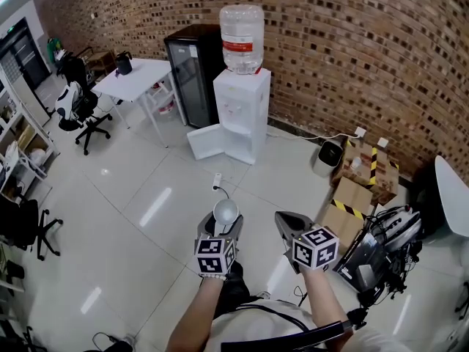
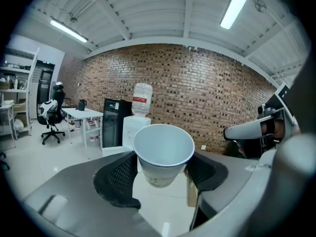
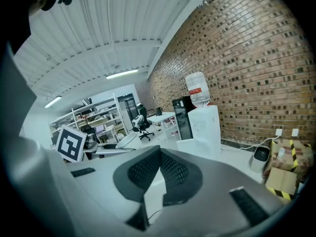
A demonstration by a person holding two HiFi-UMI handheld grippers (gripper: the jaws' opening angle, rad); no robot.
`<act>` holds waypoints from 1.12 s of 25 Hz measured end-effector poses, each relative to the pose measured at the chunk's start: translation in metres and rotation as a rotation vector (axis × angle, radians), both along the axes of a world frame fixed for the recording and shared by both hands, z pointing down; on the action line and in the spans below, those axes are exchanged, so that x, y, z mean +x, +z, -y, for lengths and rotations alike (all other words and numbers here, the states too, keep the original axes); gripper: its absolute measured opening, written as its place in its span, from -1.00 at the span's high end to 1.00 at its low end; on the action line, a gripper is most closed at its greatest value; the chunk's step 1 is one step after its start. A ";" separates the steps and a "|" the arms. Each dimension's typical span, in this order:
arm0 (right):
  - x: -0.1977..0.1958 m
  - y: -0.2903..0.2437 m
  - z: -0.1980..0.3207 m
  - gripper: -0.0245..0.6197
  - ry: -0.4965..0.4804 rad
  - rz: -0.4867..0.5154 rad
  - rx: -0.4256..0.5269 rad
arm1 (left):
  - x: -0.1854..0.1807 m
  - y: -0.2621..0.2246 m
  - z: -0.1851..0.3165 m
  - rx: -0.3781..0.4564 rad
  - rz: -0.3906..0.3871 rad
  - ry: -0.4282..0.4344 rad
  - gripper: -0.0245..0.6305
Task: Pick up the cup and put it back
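Cup picked up, not yet put back
The left gripper [image 2: 163, 176] clamps the white cup [image 2: 163, 152] upright above the floor [image 1: 154, 218], near the person; the right gripper [image 3: 159, 177], jaws together, holds nothing.

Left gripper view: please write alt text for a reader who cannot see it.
A white paper cup, upright and empty, is gripped in the left claw, seen from just behind. Beyond it, a water dispenser stands against a brick wall.
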State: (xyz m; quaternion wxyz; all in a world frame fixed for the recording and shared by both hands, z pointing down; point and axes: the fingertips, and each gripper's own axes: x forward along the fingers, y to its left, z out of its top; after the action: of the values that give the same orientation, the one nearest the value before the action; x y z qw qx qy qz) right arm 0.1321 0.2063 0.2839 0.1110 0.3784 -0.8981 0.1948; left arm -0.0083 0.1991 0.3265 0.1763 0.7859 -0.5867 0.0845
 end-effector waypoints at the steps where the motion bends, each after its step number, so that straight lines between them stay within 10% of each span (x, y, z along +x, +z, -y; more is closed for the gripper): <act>1: 0.000 0.000 0.001 0.91 0.000 0.001 0.000 | 0.000 0.000 0.001 0.000 0.001 0.000 -0.04; 28: -0.007 0.008 0.062 0.91 0.036 0.022 -0.022 | -0.001 0.001 0.070 -0.016 0.053 0.032 -0.04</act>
State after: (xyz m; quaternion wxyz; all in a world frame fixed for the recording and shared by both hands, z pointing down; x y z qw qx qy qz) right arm 0.1248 0.1447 0.2917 0.1019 0.3909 -0.8901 0.2110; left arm -0.0097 0.1289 0.3279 0.1653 0.7911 -0.5780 0.1129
